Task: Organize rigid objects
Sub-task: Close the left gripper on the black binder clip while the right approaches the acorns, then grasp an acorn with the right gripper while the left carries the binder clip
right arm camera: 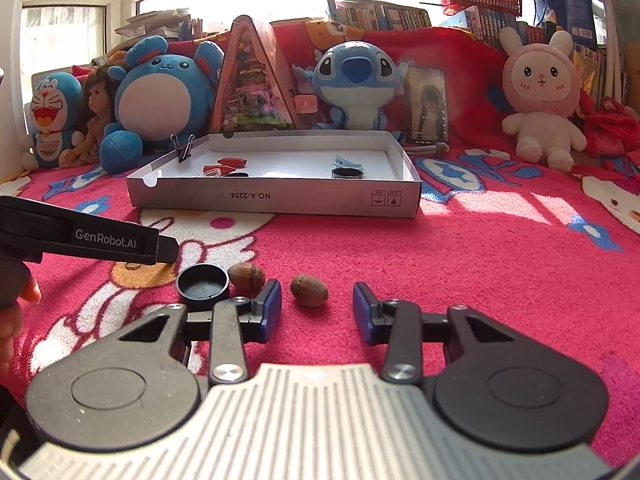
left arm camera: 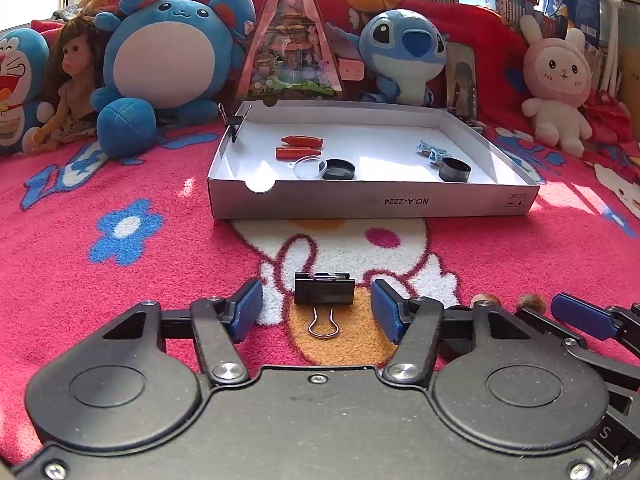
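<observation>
A black binder clip (left arm camera: 324, 293) stands on the pink blanket between the blue pads of my left gripper (left arm camera: 317, 300). There is a gap on each side of it, so the jaws are open around it. In the right wrist view a brown acorn (right arm camera: 309, 290) lies between the pads of my right gripper (right arm camera: 317, 295); they do not touch it, so it is open too. A second acorn (right arm camera: 246, 276) and a black cap (right arm camera: 203, 282) lie just left of it. Ahead stands the white cardboard box (left arm camera: 360, 202).
The box holds red pieces (left arm camera: 300, 141), a clear lid (left arm camera: 310, 169), a black cap (left arm camera: 339, 169), a black ring (left arm camera: 455, 169) and a pale blue item (left arm camera: 431, 150). Another binder clip (left arm camera: 233, 122) grips its left wall. Plush toys, a doll and a phone (right arm camera: 428, 106) line the back.
</observation>
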`<state>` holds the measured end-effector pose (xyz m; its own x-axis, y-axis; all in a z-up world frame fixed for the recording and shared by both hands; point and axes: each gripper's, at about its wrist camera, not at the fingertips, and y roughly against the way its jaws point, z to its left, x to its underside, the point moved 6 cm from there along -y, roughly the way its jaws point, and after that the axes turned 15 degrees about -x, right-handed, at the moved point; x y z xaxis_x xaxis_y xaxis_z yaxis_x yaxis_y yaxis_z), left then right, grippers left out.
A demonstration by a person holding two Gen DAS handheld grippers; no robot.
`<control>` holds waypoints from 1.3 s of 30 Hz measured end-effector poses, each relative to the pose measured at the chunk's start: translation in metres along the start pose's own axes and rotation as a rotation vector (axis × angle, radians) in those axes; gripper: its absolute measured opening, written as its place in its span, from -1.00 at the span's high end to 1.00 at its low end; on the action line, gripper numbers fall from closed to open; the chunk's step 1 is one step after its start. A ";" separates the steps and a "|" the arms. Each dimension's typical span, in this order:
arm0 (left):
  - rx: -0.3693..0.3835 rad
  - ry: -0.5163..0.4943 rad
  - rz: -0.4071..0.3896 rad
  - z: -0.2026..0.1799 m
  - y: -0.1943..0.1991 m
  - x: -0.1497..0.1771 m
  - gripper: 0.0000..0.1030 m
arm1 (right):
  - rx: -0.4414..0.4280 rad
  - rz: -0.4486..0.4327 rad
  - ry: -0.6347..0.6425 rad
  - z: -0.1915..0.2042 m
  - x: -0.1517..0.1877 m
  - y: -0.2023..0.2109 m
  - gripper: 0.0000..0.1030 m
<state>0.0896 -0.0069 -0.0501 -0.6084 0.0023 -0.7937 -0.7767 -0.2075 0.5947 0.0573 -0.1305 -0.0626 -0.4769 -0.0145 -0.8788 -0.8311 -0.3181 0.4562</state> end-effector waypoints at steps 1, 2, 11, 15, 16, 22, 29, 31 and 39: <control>-0.005 -0.010 -0.004 -0.001 -0.001 0.000 0.18 | 0.000 0.003 0.001 0.000 0.000 0.000 0.19; -0.011 -0.016 -0.008 -0.001 -0.001 -0.001 0.31 | 0.001 0.006 0.001 0.000 0.000 0.000 0.29; -0.002 -0.020 -0.011 -0.001 0.000 -0.007 0.41 | 0.004 0.025 -0.002 0.002 -0.007 -0.007 0.54; 0.001 -0.016 -0.025 0.001 0.003 -0.014 0.41 | 0.008 0.018 0.008 0.001 -0.012 -0.009 0.55; 0.003 -0.014 -0.027 0.002 0.003 -0.016 0.41 | 0.008 0.017 0.008 0.001 -0.014 -0.010 0.55; 0.009 -0.004 -0.045 0.003 0.002 -0.036 0.41 | 0.008 0.012 0.004 -0.004 -0.029 -0.020 0.55; 0.023 0.007 -0.074 0.005 0.001 -0.065 0.41 | 0.018 0.015 -0.014 -0.015 -0.053 -0.035 0.55; 0.034 0.010 -0.077 0.005 -0.002 -0.075 0.41 | 0.018 0.016 -0.011 -0.018 -0.061 -0.039 0.55; 0.047 0.042 -0.058 0.006 -0.027 -0.119 0.41 | 0.019 0.036 -0.020 -0.032 -0.091 -0.062 0.56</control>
<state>0.1820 0.0045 0.0290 -0.5555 -0.0285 -0.8310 -0.8178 -0.1622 0.5522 0.1617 -0.1393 -0.0154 -0.5121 -0.0071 -0.8589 -0.8183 -0.3000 0.4904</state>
